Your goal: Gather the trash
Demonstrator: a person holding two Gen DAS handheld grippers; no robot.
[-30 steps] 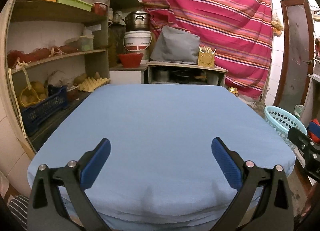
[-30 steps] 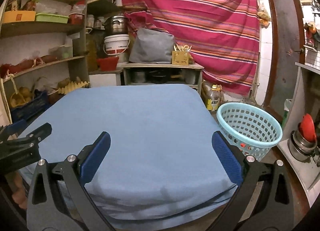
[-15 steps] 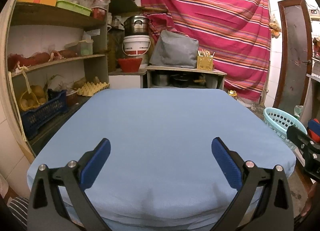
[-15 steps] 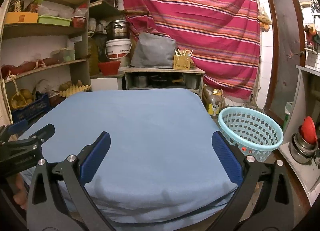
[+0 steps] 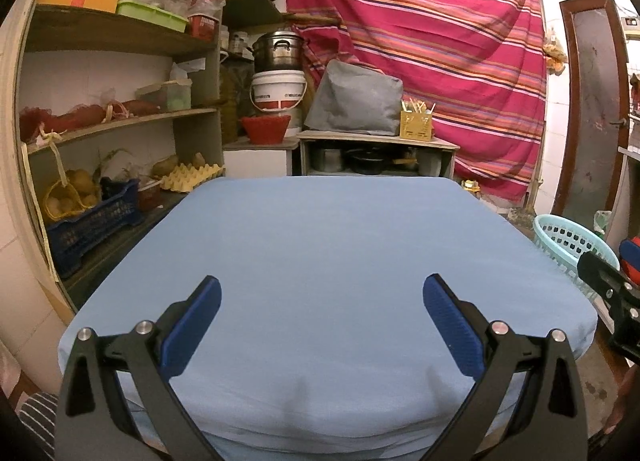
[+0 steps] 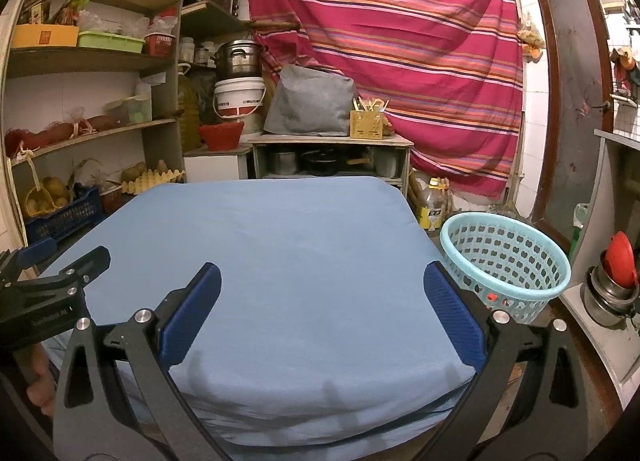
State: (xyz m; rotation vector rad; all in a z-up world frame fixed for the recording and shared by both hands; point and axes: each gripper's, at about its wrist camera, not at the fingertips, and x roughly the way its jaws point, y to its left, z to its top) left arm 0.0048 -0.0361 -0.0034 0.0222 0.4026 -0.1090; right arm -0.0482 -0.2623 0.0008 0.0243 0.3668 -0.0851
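A table under a plain blue cloth [image 5: 320, 245] [image 6: 280, 245] fills both views; I see no loose trash on it. A light turquoise perforated basket [image 6: 508, 261] [image 5: 568, 241] stands on the floor off the table's right side, with small red bits low inside it. My left gripper [image 5: 320, 301] hovers open over the table's near edge with nothing between its blue pads. My right gripper [image 6: 320, 301] is also open and holds nothing, near the front right corner, with the basket just beyond its right finger. The left gripper's body [image 6: 48, 293] shows at the left of the right wrist view.
Wooden shelves [image 5: 120, 117] with boxes, potatoes and an egg tray [image 5: 192, 177] line the left wall. A low cabinet [image 6: 332, 153] with pots, a white bucket [image 6: 240, 97] and a striped red curtain [image 6: 400, 41] stand behind the table. A counter with steel pots [image 6: 612, 289] is right.
Both wrist views have tilted up and drawn back slightly, so the table looks lower and farther. Both grippers remain open and hold nothing.
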